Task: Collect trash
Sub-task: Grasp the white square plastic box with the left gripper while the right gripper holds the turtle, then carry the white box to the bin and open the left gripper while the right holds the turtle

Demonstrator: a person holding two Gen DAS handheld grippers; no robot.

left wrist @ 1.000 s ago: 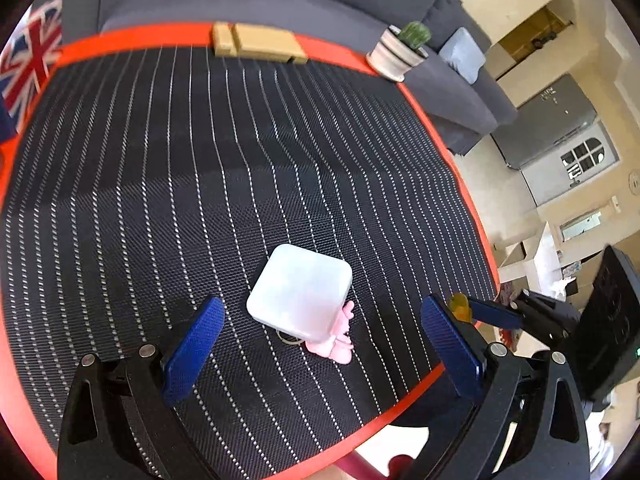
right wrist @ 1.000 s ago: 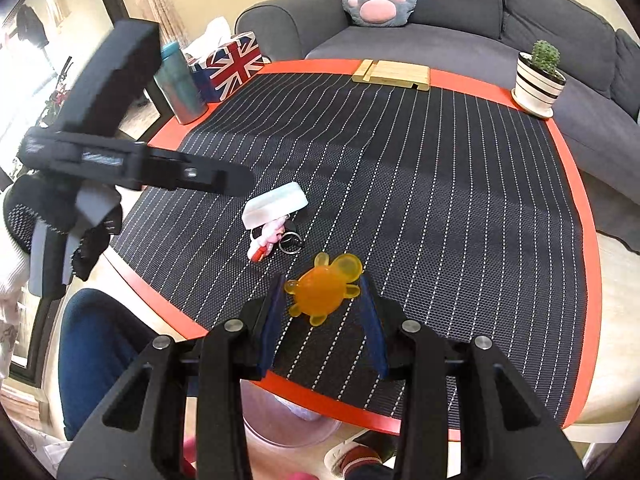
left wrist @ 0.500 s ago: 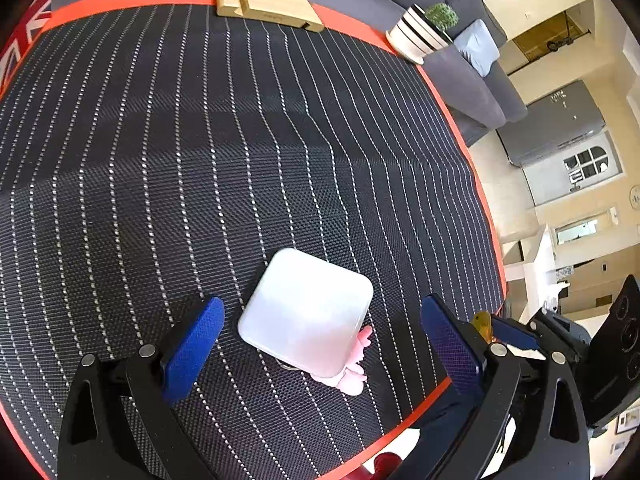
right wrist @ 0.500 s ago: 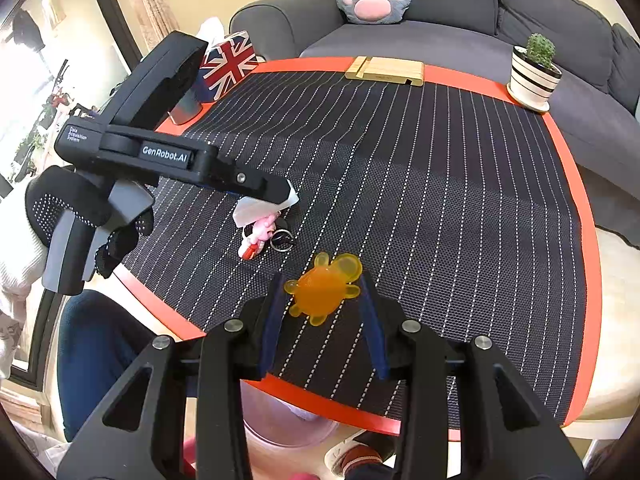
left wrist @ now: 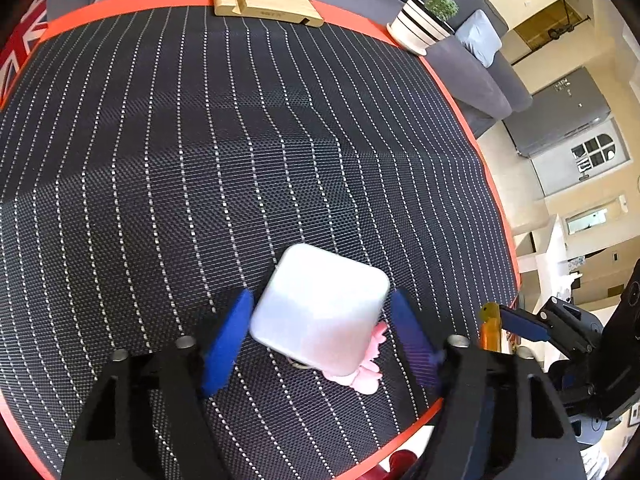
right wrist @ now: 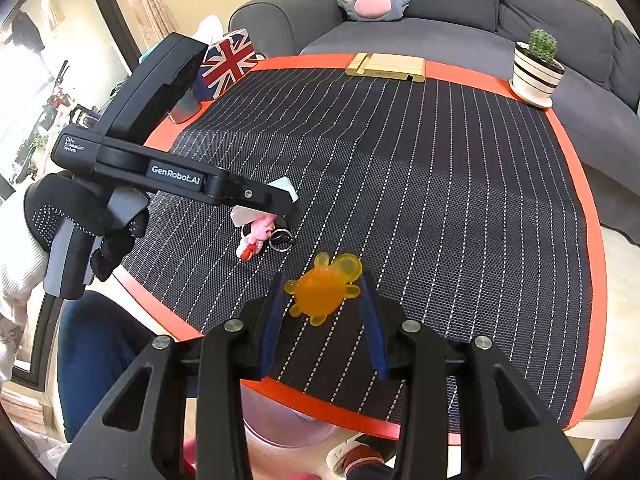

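Two hand-held grippers work over a round bench (left wrist: pixel 280 140) covered in black, white-striped mesh with an orange rim. Low in the left wrist frame, the left hand-held gripper (left wrist: pixel 322 332) is closing its blue jaws around a white rounded square box (left wrist: pixel 320 308), which lies on the bench partly over a pink figure keychain (left wrist: pixel 366 372); the pads look just short of its sides. Low centre in the right wrist frame, the right hand-held gripper (right wrist: pixel 322 314) is clenched on a translucent orange turtle toy (right wrist: pixel 322 290) above the bench's near edge.
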